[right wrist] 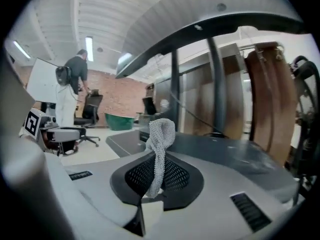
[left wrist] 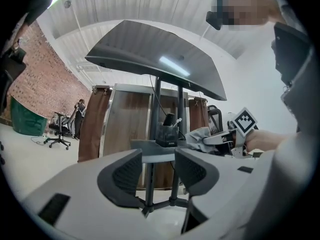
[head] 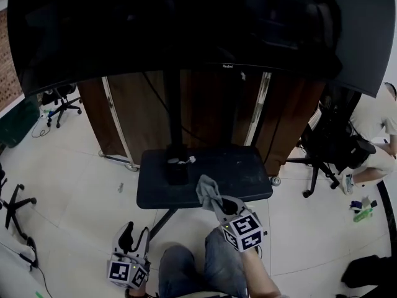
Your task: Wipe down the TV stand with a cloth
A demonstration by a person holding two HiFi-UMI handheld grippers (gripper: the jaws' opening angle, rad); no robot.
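The dark shelf of the TV stand (head: pixel 248 176) sits under the big screen, with a small black holder (head: pixel 177 169) at its post. My right gripper (head: pixel 218 202) is shut on a grey cloth (head: pixel 208 191) that bunches up over the shelf's front edge. In the right gripper view the cloth (right wrist: pixel 160 149) stands pinched between the pads, with the shelf (right wrist: pixel 240 154) just beyond. My left gripper (head: pixel 133 236) hangs low at the front left, below the shelf, open and with nothing between its pads. In the left gripper view the left gripper (left wrist: pixel 156 170) faces the stand's post (left wrist: pixel 151 181).
Brown wooden cabinets (head: pixel 133 117) stand behind the stand. Office chairs (head: pixel 62 101) are at the left and another chair (head: pixel 335 148) at the right, beside a seated person (head: pixel 378 126). The stand's base leg (head: pixel 162 221) runs across the pale floor between my grippers.
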